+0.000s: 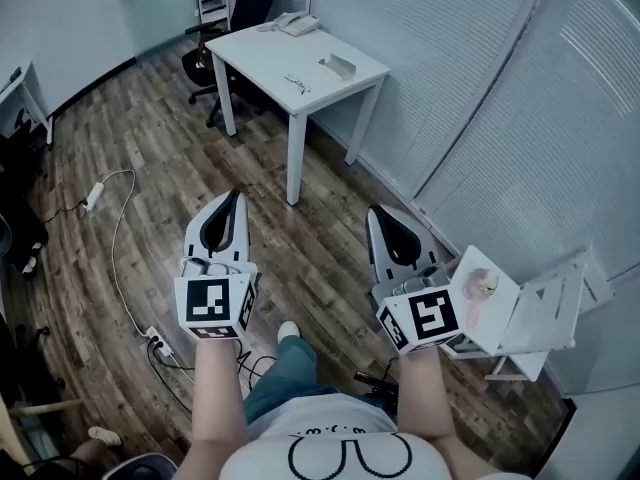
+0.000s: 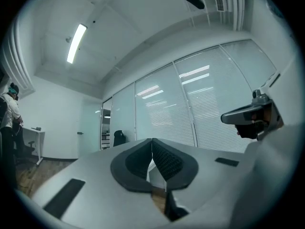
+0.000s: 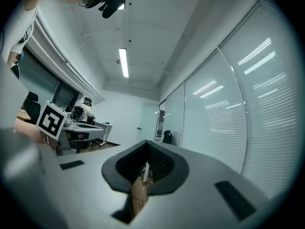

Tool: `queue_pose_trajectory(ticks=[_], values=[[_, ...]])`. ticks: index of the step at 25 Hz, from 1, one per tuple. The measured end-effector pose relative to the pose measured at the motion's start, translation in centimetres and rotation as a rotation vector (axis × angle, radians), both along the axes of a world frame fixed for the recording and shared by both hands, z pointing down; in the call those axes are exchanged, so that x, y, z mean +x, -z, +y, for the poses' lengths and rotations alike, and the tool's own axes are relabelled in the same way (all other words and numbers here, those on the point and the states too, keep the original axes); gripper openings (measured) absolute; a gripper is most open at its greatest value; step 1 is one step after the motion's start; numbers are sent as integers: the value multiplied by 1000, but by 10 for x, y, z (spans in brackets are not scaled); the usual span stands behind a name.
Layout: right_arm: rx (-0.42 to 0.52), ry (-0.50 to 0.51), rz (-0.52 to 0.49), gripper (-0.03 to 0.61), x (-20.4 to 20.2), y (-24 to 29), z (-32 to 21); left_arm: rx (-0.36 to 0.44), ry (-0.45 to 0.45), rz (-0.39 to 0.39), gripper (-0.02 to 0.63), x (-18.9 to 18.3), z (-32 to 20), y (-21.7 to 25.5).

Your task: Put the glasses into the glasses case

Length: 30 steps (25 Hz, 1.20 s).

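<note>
Head view, task unstarted: left gripper (image 1: 236, 198) and right gripper (image 1: 379, 213), closed and empty, should next approach the far table's (image 1: 262, 53) glasses (image 1: 297, 85).

A white table (image 1: 262, 56) stood on the wooden floor (image 1: 150, 138). On it lay the glasses (image 1: 297, 85) near the front edge, the glasses case (image 1: 338, 66) just beside them (apart, not touching), and a pale telephone (image 1: 297, 24) at the far corner. A white cable (image 1: 115, 238) trailed over the floor.

Ceiling strip (image 3: 123, 62) lights evenly; edges warped, perhaps soft.
</note>
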State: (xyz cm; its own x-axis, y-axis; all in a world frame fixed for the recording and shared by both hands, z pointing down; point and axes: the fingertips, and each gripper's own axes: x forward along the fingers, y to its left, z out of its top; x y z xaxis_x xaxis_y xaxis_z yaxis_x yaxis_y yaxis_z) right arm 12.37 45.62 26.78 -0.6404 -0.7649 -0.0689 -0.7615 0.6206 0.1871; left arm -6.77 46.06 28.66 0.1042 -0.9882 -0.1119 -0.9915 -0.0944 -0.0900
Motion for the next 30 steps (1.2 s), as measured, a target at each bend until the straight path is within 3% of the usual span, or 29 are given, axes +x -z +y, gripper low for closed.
queue_pose_trajectory(ticks=[7, 13, 22, 30], values=[[4, -24, 0, 12, -36, 9, -110, 6, -42, 2, 17, -29, -118, 10], [-15, -38, 11, 12, -50, 5, -173, -8, -54, 7, 17, -46, -179, 7], [-29, -12, 9, 12, -64, -14, -265, -26, -28, 15, 17, -63, -259, -11], [-40, 21, -27, 12, -81, -13, -405, -31, 23, 5, 17, -82, -382, -8]])
